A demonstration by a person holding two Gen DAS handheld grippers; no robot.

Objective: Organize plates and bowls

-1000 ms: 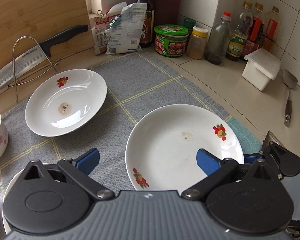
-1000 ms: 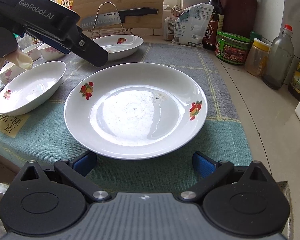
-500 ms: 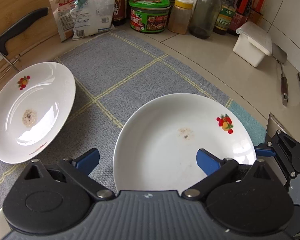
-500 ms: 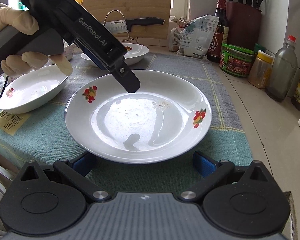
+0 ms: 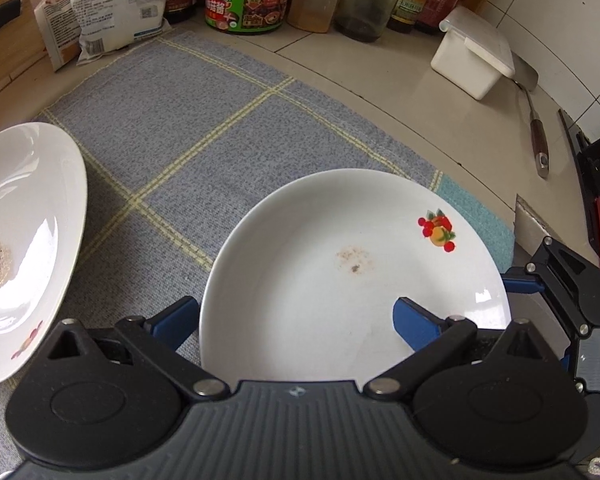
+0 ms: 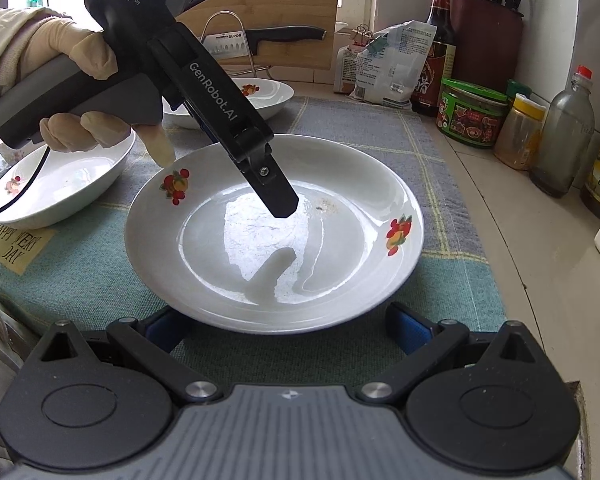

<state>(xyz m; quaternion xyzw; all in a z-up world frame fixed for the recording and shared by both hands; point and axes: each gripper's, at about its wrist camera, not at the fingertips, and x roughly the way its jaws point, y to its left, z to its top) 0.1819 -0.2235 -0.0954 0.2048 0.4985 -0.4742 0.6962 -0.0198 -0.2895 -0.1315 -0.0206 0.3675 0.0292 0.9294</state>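
A large white plate (image 5: 340,264) with fruit decals lies on the checked cloth, and it fills the middle of the right wrist view (image 6: 340,248). My left gripper (image 5: 296,320) is open: one blue finger sits outside the plate's left rim, the other hangs over its inside. From the right wrist view the left gripper (image 6: 280,204), held by a gloved hand (image 6: 80,64), hovers just above the plate's middle. My right gripper (image 6: 286,328) is open and low at the plate's near rim. Two more white plates lie nearby, one on the left (image 6: 60,184) and one behind (image 6: 268,96).
Jars and bottles (image 6: 472,116) line the back wall beside a snack packet (image 5: 100,12). A white lidded box (image 5: 472,60) and a spatula (image 5: 536,132) lie on the counter to the right. A knife on a wire rack (image 6: 260,38) leans against a cutting board. A yellow note (image 6: 16,244) lies front left.
My left gripper has swung right and come down over the large plate, so its finger now hangs above the plate's middle. My right gripper has edged closer to the near rim.
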